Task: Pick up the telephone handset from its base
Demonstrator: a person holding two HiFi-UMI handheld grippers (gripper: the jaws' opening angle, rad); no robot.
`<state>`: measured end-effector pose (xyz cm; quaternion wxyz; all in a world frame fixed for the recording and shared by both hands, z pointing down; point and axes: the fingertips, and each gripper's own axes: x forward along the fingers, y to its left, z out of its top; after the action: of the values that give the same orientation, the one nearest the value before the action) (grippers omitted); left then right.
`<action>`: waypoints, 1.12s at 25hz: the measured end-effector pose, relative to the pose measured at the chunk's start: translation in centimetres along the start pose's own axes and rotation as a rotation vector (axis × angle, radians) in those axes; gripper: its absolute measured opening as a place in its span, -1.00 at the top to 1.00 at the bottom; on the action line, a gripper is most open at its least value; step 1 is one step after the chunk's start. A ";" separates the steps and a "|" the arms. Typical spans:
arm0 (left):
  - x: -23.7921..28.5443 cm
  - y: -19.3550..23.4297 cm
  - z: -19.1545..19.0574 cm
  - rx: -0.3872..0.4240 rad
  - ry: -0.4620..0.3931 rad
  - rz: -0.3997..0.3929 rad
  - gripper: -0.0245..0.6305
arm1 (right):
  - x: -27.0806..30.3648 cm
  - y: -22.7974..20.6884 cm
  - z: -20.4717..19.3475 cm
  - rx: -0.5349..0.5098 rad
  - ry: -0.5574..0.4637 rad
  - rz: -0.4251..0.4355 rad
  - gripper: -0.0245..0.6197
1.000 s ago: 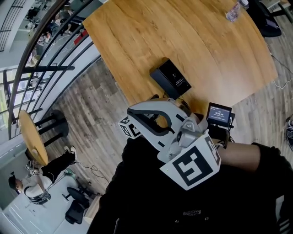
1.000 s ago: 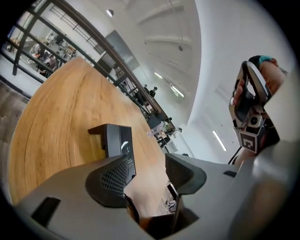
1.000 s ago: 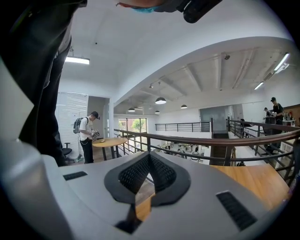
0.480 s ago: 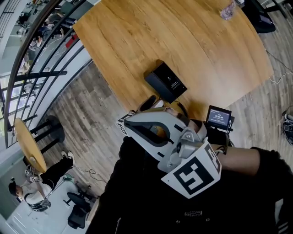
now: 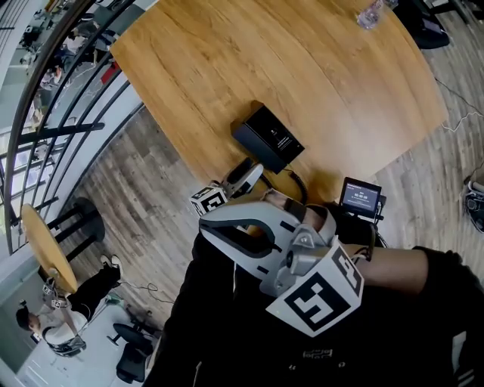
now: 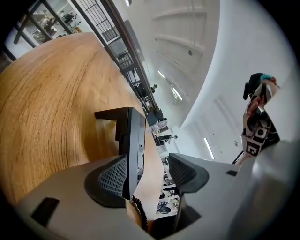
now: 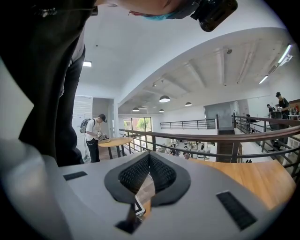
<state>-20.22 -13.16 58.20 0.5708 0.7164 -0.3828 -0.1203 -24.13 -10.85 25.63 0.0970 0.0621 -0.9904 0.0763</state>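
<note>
A black telephone point(image 5: 268, 137) sits near the front edge of the wooden table point(image 5: 302, 68), its handset resting on the base. In the left gripper view the telephone point(image 6: 132, 140) stands edge-on just beyond the jaws, with its coiled cord point(image 6: 139, 208) running below. My left gripper point(image 5: 244, 174) is close to the phone's near corner; its jaws have just been opening and now stand wide in the left gripper view point(image 6: 147, 176), pressing on nothing. My right gripper point(image 5: 215, 227) hangs in front of my body, off the table, with its pads point(image 7: 140, 174) touching and nothing between them.
A plastic bottle point(image 5: 370, 13) stands at the table's far edge. A small screen point(image 5: 361, 195) is mounted near my right hand. Dark railings point(image 5: 68, 91) run along the left, with a lower floor and a round table point(image 5: 45, 238) beyond.
The left gripper has come out from behind the right gripper and moved down toward the telephone's near corner, its jaws wider. The right gripper has stayed put.
</note>
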 end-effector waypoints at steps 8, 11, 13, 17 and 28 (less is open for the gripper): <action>1.1 1.1 0.1 -0.042 0.002 -0.041 0.04 | 0.0 0.2 -0.3 0.012 0.008 0.015 0.87; 1.1 1.1 0.5 -0.050 -0.006 -0.023 0.04 | -0.1 0.5 -0.1 0.014 0.003 0.020 0.87; 1.3 1.0 0.7 -0.052 -0.005 -0.024 0.04 | -0.1 0.4 0.1 0.017 0.002 0.017 0.87; 1.8 1.7 0.6 -0.063 0.007 -0.015 0.06 | -0.2 0.1 -0.2 0.024 0.007 0.010 0.87; 2.6 3.0 -0.2 -0.067 0.026 0.017 0.26 | -0.3 0.0 -0.9 0.031 0.021 0.005 0.87</action>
<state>-19.60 -14.98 61.66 0.6003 0.6950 -0.3774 -0.1189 -23.70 -10.70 26.46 0.1064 0.0603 -0.9882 0.0926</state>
